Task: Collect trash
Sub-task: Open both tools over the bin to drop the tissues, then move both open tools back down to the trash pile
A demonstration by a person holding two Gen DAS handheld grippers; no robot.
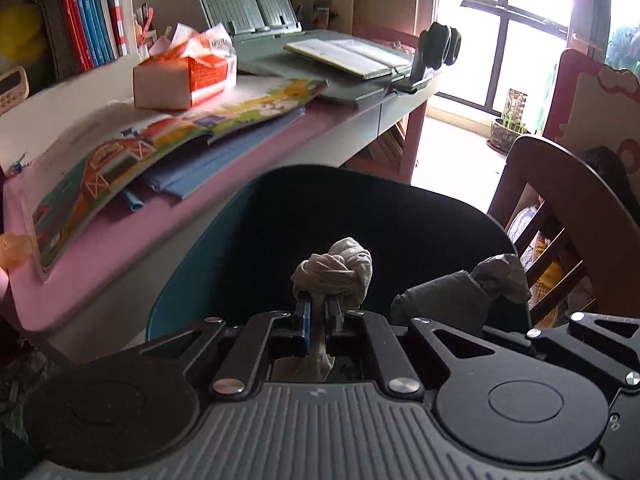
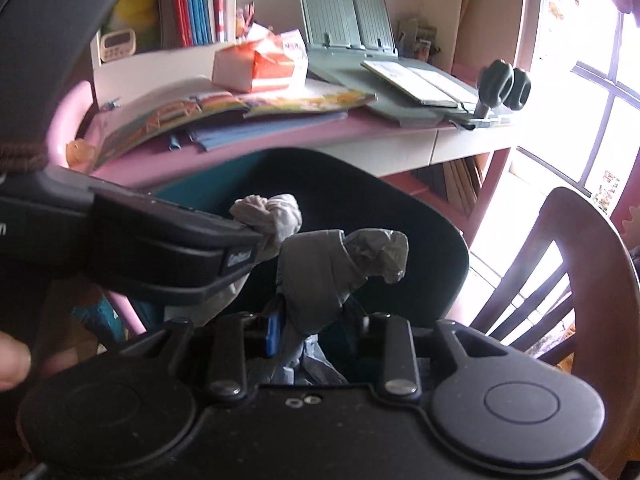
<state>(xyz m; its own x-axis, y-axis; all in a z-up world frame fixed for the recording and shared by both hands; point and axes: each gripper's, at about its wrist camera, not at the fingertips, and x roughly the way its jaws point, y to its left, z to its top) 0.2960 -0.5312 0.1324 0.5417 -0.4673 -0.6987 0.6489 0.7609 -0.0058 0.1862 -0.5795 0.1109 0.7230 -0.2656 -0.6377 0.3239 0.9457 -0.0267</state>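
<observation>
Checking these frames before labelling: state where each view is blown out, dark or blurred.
Left wrist view: window blown out white, chair back nearly black, shelf books smeared. Right wrist view: window overexposed, left gripper looms blurred, desk bowed by fisheye.

Very little lettering can be read. The orange-and-white tissue pack (image 1: 186, 76) on the tabletop (image 1: 120, 216) carries dark print near its torn top and fine lines on its orange side, all too small and blurred to make out. In the right wrist view the same pack shows red marks on its white flap, not legible. The side of the left gripper (image 2: 236, 258) bears a small pale label whose word is smeared. The book spines (image 1: 90, 12) on the shelf and the open book (image 1: 348, 54) show no readable text.
</observation>
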